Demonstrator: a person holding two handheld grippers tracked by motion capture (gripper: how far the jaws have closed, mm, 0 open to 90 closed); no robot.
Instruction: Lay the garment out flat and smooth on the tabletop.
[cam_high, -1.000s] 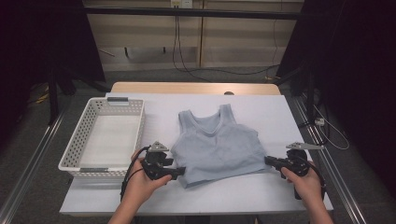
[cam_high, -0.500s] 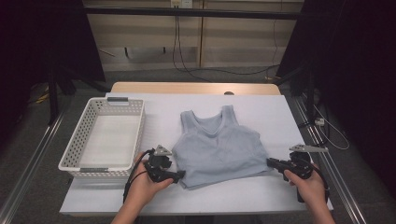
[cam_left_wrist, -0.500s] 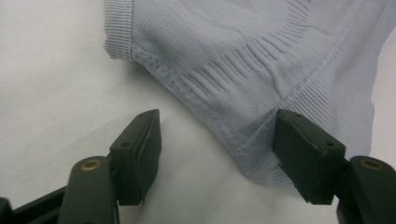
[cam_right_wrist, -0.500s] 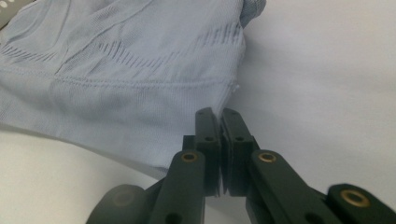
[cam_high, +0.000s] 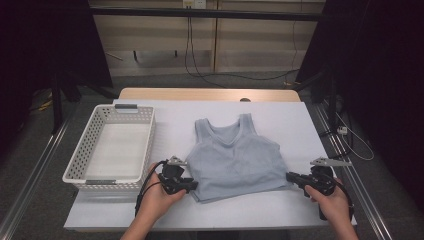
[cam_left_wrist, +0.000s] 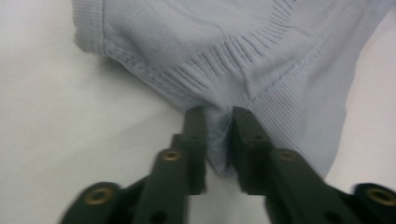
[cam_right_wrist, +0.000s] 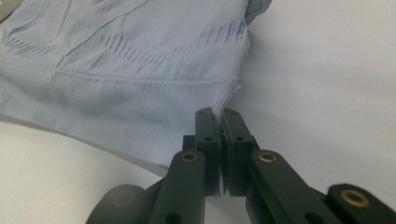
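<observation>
Now left gripper fingers just closed, pinching tank top hem

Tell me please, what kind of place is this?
Probably a lab recording booth: a white table inside dark curtains, cables on the floor, a tank top and basket laid out.

Pale blue ribbed tank top flat on table, hem corners apparently pinched.

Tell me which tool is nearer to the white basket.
Left. The left tool sits just off the basket's near right corner, its jaws having just closed onto the top's lower left corner. The right tool grips the top's lower right corner, beyond the garment.
</observation>
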